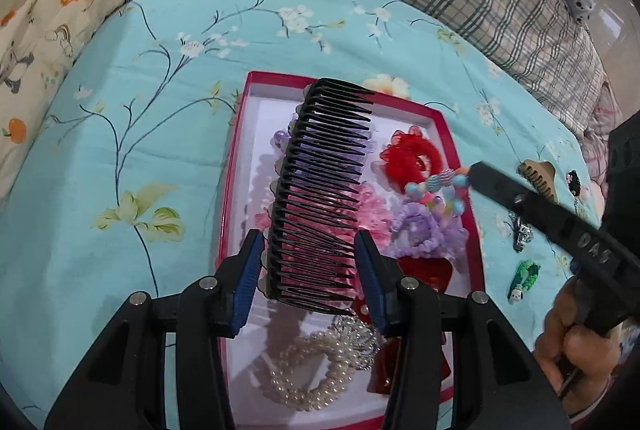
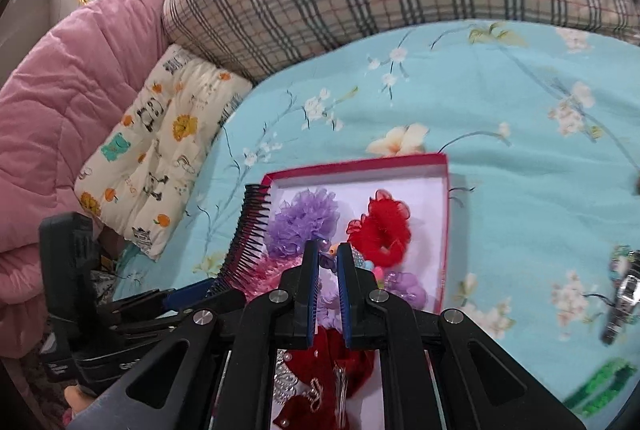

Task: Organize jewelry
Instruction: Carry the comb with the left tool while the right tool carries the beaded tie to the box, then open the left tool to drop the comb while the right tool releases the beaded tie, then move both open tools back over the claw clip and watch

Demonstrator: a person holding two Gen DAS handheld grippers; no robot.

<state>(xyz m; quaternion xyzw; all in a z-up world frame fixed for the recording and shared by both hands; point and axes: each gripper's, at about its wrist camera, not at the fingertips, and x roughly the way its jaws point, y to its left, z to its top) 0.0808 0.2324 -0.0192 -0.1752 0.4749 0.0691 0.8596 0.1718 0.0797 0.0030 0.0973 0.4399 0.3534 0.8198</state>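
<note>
Left gripper (image 1: 310, 262) clamped on black plastic hair comb (image 1: 320, 186) above red-rimmed white-lined box (image 1: 444, 126) on the bed; lower level before releasing. Right gripper (image 2: 328, 258) nearly together, pinching a beaded trinket (image 2: 333, 251).

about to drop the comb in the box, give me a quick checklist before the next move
1. Left claw grips the black comb on both sides: ok.
2. Comb is over the red box, not the bedspread: ok.
3. Landing spot free: not ok, scrunchies and pearl bracelet lie beneath.
4. Right claw out of the way: not ok, it is over the box holding a beaded piece.
5. Comb height above contents: cannot tell.
</note>
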